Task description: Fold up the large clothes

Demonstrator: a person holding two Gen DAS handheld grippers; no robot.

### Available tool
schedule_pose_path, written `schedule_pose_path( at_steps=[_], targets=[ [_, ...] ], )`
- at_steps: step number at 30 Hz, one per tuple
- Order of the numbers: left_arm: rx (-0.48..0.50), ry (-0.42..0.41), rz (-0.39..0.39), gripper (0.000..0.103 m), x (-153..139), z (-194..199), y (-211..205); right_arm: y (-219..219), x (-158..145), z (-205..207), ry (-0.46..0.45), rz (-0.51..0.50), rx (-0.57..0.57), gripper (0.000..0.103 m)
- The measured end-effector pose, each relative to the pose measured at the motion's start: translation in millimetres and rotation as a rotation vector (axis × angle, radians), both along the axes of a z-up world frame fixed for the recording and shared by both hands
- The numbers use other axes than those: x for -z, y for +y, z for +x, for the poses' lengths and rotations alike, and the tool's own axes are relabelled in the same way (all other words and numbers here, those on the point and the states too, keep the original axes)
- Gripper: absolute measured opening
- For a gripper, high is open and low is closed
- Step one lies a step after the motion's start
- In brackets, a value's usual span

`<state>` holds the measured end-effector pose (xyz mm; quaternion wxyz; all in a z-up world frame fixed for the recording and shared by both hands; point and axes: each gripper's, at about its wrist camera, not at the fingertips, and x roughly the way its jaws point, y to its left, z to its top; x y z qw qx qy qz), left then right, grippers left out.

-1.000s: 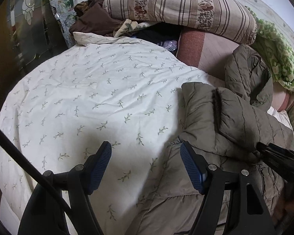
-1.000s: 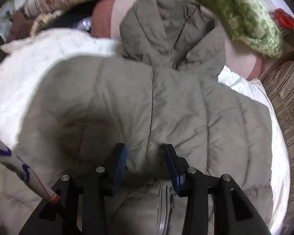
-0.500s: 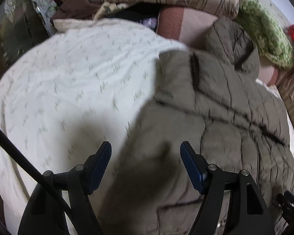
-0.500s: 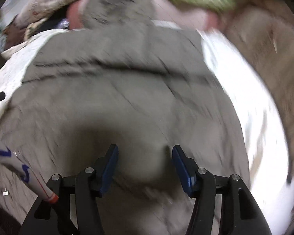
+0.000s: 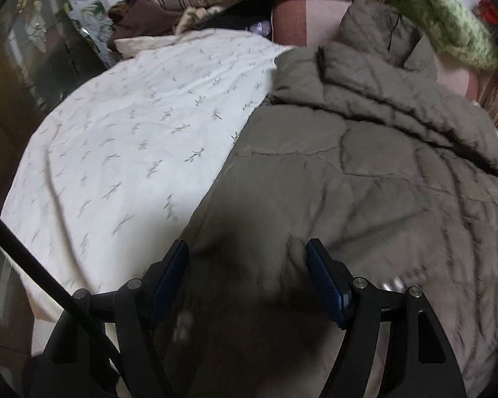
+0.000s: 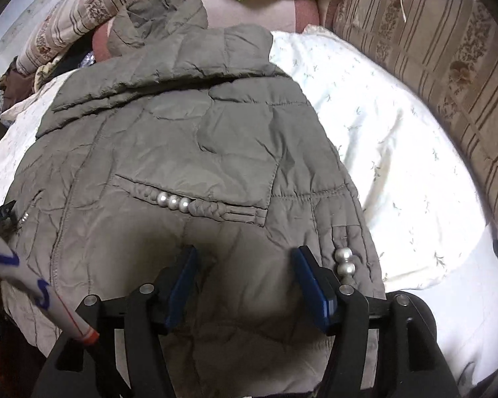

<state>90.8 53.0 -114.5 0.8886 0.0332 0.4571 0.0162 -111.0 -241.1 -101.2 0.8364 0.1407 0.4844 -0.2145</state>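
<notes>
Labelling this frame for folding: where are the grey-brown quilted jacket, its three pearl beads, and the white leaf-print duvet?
Grey-brown quilted jacket (image 6: pixel 215 139): right wrist view, front panel.
Three pearl beads (image 6: pixel 173 201): right wrist view, middle bead.
White leaf-print duvet (image 5: pixel 132 139): left wrist view, bare middle.

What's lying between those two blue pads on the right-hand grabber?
Only the quilted grey-brown jacket. In the right wrist view the right gripper has just been opening, and its pads stand apart over the jacket's fabric, near the pearl beads.

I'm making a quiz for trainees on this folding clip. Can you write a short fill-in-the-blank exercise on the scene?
1. The jacket lies on a white quilt printed with small ____.
2. The pocket trim holds ____ pearl beads in a row.
3. The right gripper hovers over the jacket with its jaws ____.
4. The left gripper holds ____.

Missing words: sprigs; three; open; nothing
</notes>
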Motion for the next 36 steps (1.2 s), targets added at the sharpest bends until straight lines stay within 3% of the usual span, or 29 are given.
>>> schedule_pose_path(
  at_steps=[4, 9, 16, 36],
  targets=[
    [0.017, 0.01, -0.018, 0.072, -19, -44, -5, 7, -14, 2, -0.058, -0.016, -0.026, 0.067],
    [0.032, -0.079, 0.062, 0.072, -50, -82, -15, 18, -28, 7, -0.118, -0.041, -0.058, 0.07],
    [0.057, -0.111, 0.053, 0.072, -74, -89, -25, 31, -27, 12, -0.135, -0.064, -0.096, 0.07],
    [0.102, -0.07, 0.036, 0.072, -67, -70, -45, 23, -26, 25, -0.125, -0.081, -0.079, 0.073]
  ],
)
